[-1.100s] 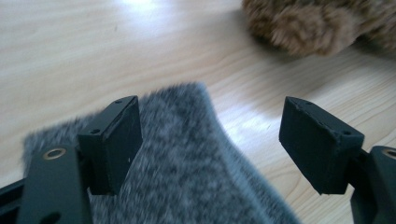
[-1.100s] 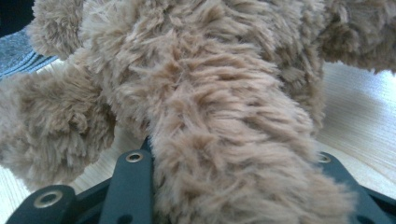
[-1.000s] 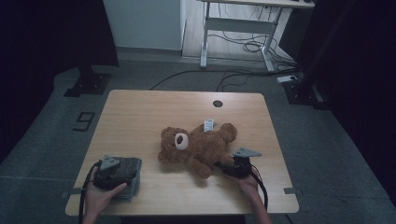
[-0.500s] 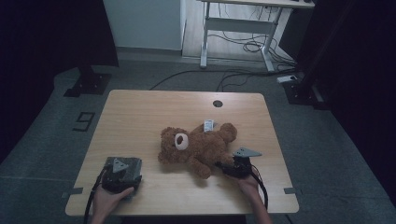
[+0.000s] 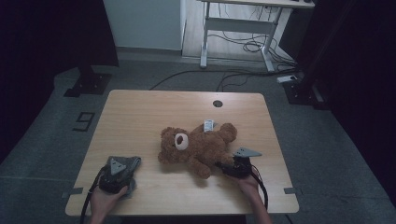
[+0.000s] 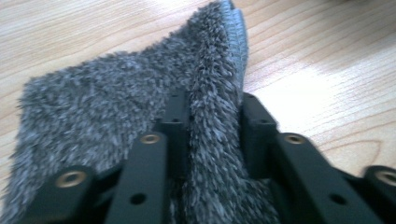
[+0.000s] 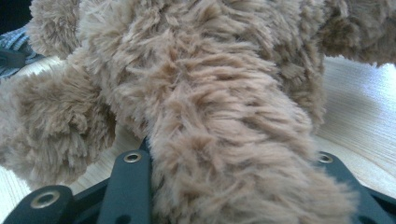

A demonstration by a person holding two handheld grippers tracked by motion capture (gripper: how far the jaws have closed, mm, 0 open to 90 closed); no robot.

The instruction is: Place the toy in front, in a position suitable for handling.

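Observation:
A brown teddy bear (image 5: 198, 147) lies on its back in the middle of the wooden table (image 5: 140, 116). My right gripper (image 5: 223, 167) is shut on one of its legs; in the right gripper view the furry leg (image 7: 224, 154) fills the gap between the jaws of that gripper (image 7: 233, 168). Near the front left corner lies a grey fluffy cloth (image 5: 134, 162). My left gripper (image 5: 120, 164) sits on it. Its jaws have just been closing, and in the left gripper view that gripper (image 6: 215, 112) pinches a raised fold of the cloth (image 6: 93, 107).
A white tag (image 5: 208, 124) sticks out by the bear's upper leg. A round cable hole (image 5: 217, 103) sits near the table's far edge. Beyond the table stand a white desk frame (image 5: 233, 23) and floor cables (image 5: 243, 46).
The left hand has drawn back toward the near edge, and the gripper now sits lower on the cloth, with a fold gathered between its jaws. The right gripper and the bear have not moved.

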